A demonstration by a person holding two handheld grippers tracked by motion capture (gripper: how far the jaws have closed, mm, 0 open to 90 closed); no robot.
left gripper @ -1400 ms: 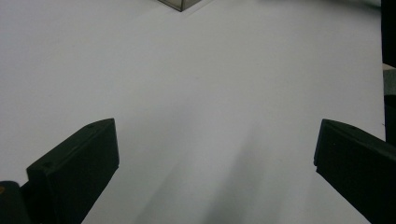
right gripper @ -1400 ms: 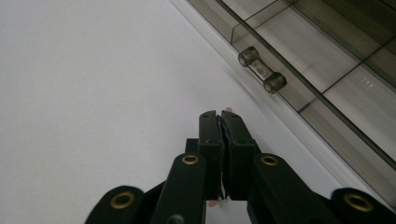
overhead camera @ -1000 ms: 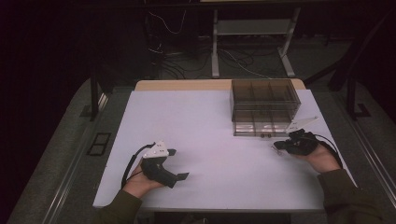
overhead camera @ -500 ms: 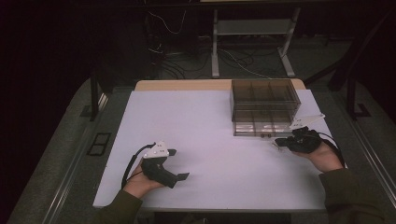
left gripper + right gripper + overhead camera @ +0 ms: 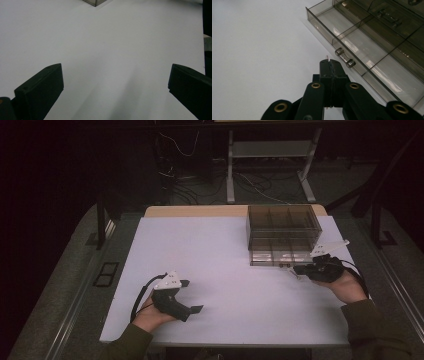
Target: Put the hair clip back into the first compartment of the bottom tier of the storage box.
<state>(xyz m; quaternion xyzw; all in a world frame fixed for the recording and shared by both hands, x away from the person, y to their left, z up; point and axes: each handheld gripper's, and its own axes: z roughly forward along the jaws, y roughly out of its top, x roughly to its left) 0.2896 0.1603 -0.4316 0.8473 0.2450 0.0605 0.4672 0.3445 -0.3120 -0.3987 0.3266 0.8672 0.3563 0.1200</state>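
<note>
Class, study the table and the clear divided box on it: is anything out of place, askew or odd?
One thing stands out. A small glass tube with metal caps lies on the table against the front wall of the clear box, not in a compartment. The right gripper, jaws shut, points at it.

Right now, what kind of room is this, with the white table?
Probably a lab or workshop set up for recording. A bare white table holds a smoky clear compartment box, tangled cables lie on the floor behind, and a metal stand rises in the dark background.
</note>
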